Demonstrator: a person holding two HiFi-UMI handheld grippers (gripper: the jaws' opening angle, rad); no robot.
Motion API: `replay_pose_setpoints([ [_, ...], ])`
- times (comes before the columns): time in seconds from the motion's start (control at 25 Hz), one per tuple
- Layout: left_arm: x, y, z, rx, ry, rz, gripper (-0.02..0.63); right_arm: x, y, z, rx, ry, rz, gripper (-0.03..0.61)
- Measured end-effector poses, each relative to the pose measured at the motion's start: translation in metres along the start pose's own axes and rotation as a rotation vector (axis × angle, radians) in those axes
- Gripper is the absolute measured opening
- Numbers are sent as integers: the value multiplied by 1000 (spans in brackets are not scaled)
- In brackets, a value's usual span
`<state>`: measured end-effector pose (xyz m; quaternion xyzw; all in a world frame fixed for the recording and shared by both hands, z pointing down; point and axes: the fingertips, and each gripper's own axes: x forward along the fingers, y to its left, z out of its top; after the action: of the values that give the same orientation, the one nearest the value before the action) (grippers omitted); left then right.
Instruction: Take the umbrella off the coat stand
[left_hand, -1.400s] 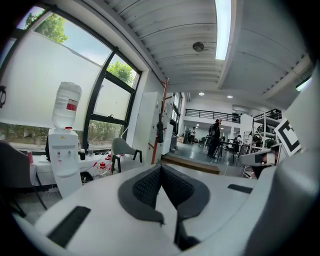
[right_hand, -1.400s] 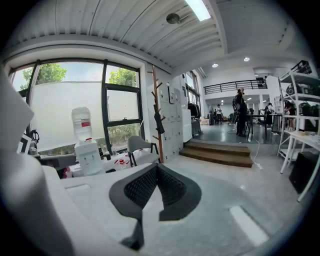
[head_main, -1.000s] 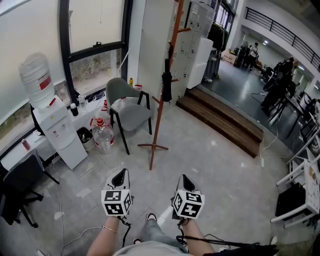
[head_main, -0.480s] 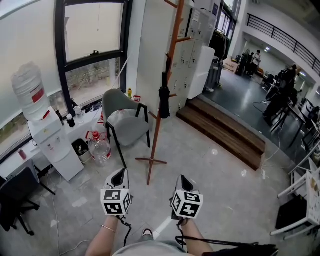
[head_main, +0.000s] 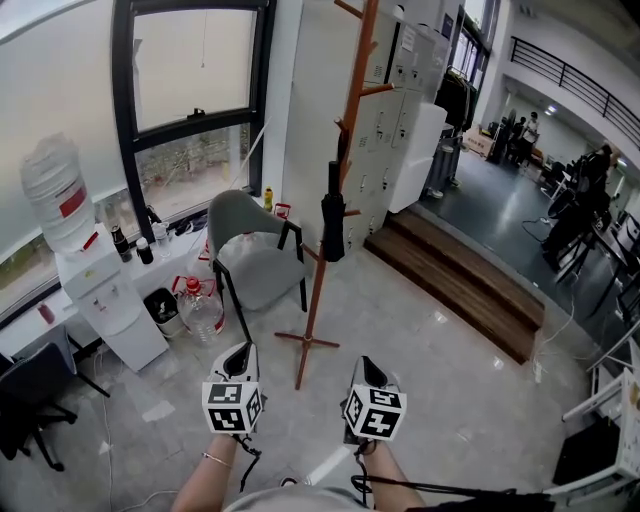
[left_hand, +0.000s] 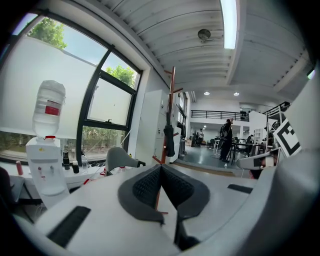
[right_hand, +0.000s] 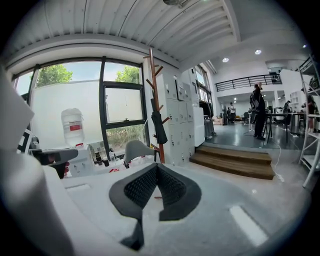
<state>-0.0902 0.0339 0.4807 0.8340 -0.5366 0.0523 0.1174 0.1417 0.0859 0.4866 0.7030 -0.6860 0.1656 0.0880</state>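
A person's two handheld grippers are held out side by side, low and near, over a pale polished floor, both pointing toward a tall orange-brown wooden coat stand (head_main: 353, 100) farther off. The left gripper (head_main: 240, 350) has its dark ribbed pads pressed tip to tip with nothing between them, and the right gripper (head_main: 368, 366) likewise has its fingers fully together and empty. Each carries a white cube with black square markers. The folded black umbrella (head_main: 333, 214) hangs upright against the stand's pole at about mid-height, just below a pair of pegs, well apart from both grippers. Left of the stand is a grey shell chair with black legs (head_main: 255, 250). Farther left, under a black-framed window, a white water dispenser (head_main: 110, 305) is topped by an upturned clear bottle. To the right of the stand a low brown wooden step (head_main: 460, 285) leads up to a dark-floored area where people are seen in the distance.
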Motion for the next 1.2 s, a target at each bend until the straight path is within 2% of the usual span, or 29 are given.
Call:
replay_pose_setpoints([
  [0.68,90,-4,1,24,56,-26,0,78,-39,4,46,51,-25,5],
  [1.2,203,28,50,39,24,-76,0,184,-36,69,33,12,-44,5],
])
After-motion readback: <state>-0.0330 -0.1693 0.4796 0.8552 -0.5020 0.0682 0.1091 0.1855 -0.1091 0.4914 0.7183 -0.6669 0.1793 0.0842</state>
